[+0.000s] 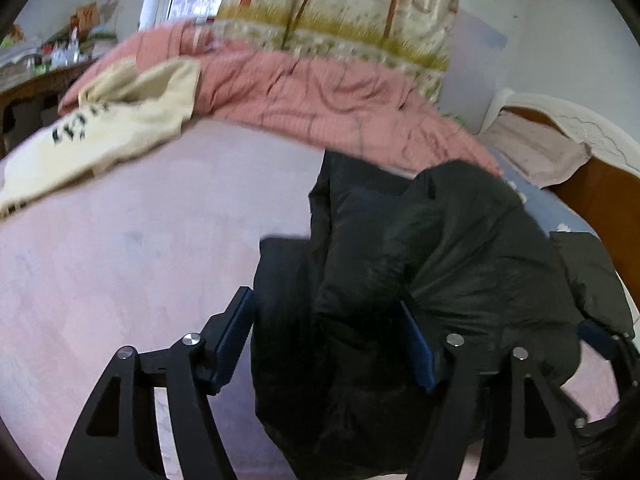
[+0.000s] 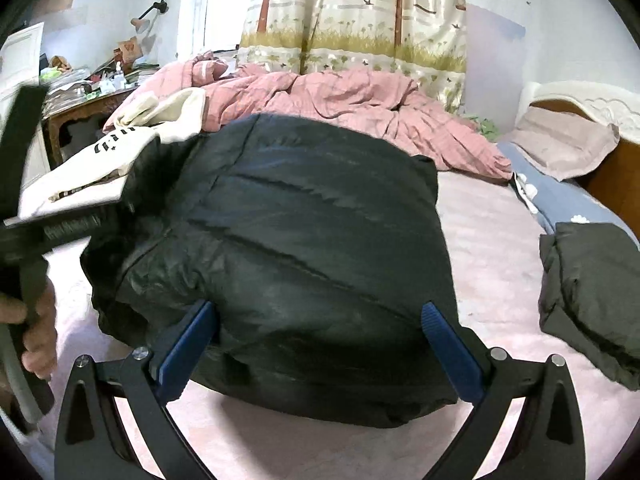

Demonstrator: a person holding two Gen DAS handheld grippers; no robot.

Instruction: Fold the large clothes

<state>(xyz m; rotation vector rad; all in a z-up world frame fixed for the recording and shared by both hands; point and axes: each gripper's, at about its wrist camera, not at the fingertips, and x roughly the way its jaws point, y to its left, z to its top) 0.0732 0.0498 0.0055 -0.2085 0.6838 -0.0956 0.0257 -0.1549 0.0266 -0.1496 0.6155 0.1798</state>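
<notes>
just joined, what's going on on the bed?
A person with a handheld gripper in each hand is folding a black puffer jacket on a bed with a pink sheet. The right gripper has its blue pads pressed against both sides of the bunched jacket. The left gripper stands wide, with a fold of the jacket between its fingers; whether it grips is unclear. A cream printed garment and a rumpled pink quilt lie behind.

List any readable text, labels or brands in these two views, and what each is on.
Cream garment: black block letters, partly folded under, not legible in the right wrist view; blurred in the left wrist view.
Black handheld device at left edge of the right wrist view: a strip of pale lettering, too blurred to read.
Black puffer jacket: no text visible.
</notes>
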